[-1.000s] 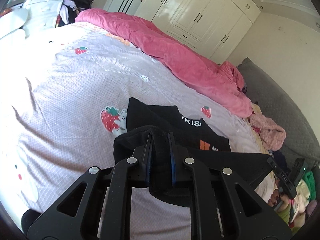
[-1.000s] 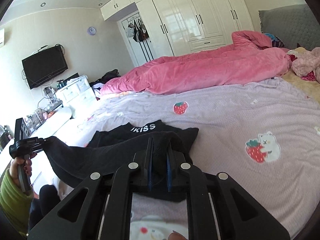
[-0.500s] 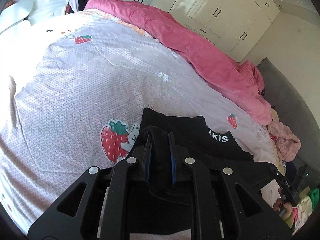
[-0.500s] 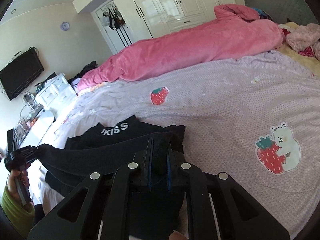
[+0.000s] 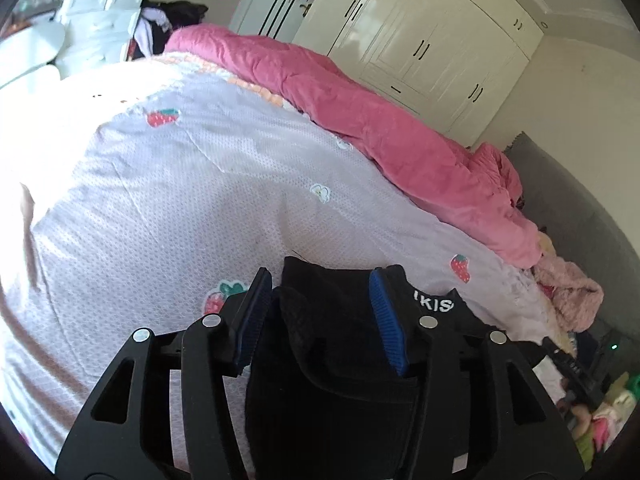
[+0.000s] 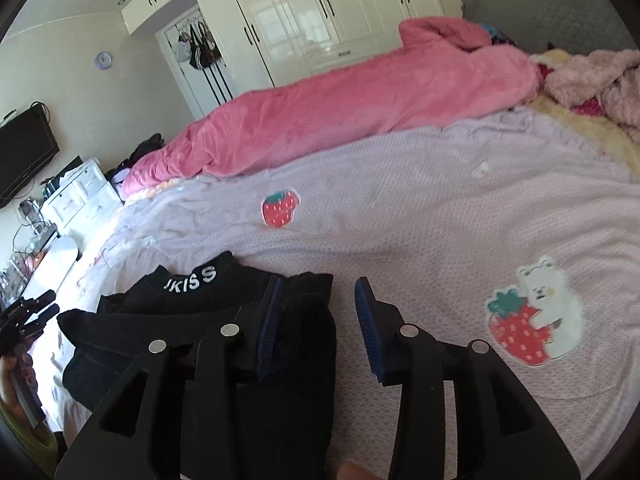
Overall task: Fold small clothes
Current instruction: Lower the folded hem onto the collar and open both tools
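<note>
Both grippers, left (image 5: 320, 312) and right (image 6: 316, 316), just opened; jaws spread, black garment (image 6: 192, 320) released onto bedspread (image 6: 420, 216). Fold laid.

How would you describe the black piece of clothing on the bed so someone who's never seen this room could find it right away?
Start at the big bed with the lilac strawberry-print cover and the pink quilt rolled along its far side. At the near edge, beside the bear-and-strawberry patch, lies the black garment. It is the only dark item on the cover, with white letters across its collar.
</note>
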Demonstrator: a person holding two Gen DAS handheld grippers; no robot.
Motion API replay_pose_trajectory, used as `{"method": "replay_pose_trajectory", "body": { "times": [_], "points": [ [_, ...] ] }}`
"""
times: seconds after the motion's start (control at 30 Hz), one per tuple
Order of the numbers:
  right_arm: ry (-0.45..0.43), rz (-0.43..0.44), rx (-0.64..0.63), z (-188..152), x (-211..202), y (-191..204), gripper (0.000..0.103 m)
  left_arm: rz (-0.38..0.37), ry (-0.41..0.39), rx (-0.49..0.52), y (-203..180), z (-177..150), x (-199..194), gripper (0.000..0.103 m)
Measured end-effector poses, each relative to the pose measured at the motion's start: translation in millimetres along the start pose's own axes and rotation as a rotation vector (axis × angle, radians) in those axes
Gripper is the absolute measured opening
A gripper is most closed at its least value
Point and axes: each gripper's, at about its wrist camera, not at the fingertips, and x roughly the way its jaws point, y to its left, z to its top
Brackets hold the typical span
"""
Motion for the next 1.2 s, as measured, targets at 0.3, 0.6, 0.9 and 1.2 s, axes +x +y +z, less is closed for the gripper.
{"method": "replay_pose_trajectory", "body": {
  "times": [0.3, 0.6, 0.9, 1.2],
  "points": [
    [0.030, 0.047, -0.267, -40, -43, 33, 0.034, 0.164, 0.027, 0.186, -5, -68, -22, 0.023],
    [0.170, -0.043, -0.447, -69, 5, 73, 0.028, 0.202, 0.129, 0.294, -37, -85, 14, 0.014],
    [0.180, -0.044, -0.422, -40, 50, 84, 0.028, 0.199, 0.180, 0.309, -50, -57, 55, 0.015],
    [0.123, -0.092, -0.311, -1, 67, 64, 0.028, 0.189, 0.146, 0.233, -49, -1, 71, 0.019]
  ]
}}
